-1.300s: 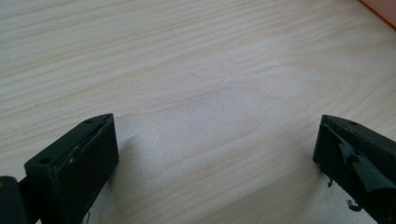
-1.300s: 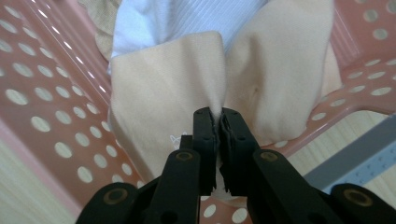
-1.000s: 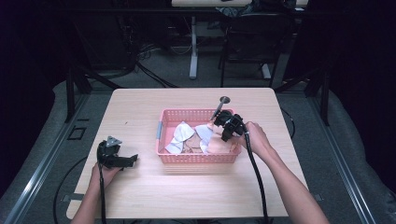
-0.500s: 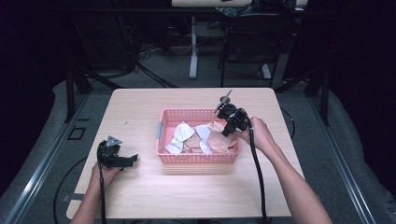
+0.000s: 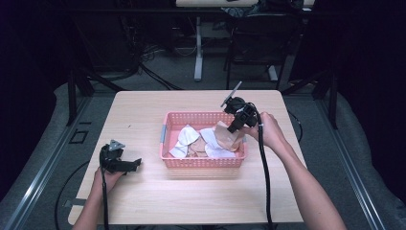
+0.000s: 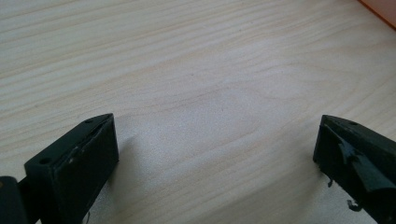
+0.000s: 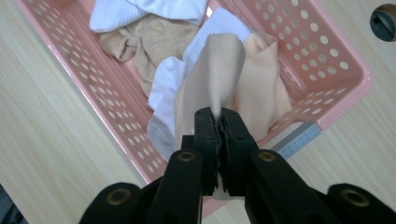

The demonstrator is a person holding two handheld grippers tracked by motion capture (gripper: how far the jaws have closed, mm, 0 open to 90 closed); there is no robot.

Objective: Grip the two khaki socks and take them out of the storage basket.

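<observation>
Left gripper (image 5: 125,164) rests on the table (image 5: 143,201) left of the pink basket (image 5: 203,162), jaws spread wide, nothing between. Right gripper (image 7: 219,122) pinches a fold of beige cloth (image 7: 219,70), its lower part in the basket's right half. Risk: thin bite could slip; white cloth (image 7: 163,100) beside it may drag along.

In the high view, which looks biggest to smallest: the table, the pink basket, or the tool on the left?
1. Table
2. Pink basket
3. Left tool, open, clearly smallest.
</observation>
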